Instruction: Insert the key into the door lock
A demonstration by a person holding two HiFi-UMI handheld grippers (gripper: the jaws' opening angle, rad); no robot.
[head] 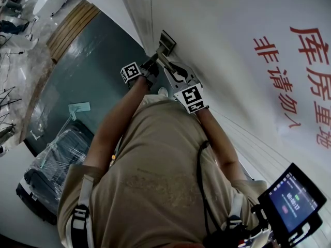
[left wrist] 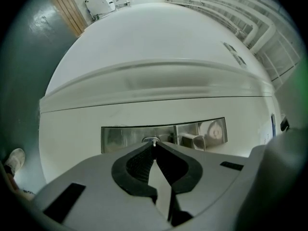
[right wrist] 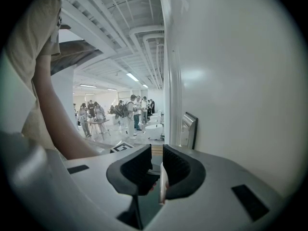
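Low in the centre of the left gripper view, the left gripper (left wrist: 154,147) is clenched on the key (left wrist: 153,142). Only a small metal tip shows past the pads, right at the keyhole of the lock (left wrist: 125,137), a steel plate across mid-frame on the white door (left wrist: 144,52). Whether the tip is in cannot be told. A handle (left wrist: 192,139) sits right of it on the plate. The right gripper (right wrist: 157,153), bottom centre of its own view, has its jaws slightly apart (a thin white sliver lies against one pad, unidentifiable) and grips nothing
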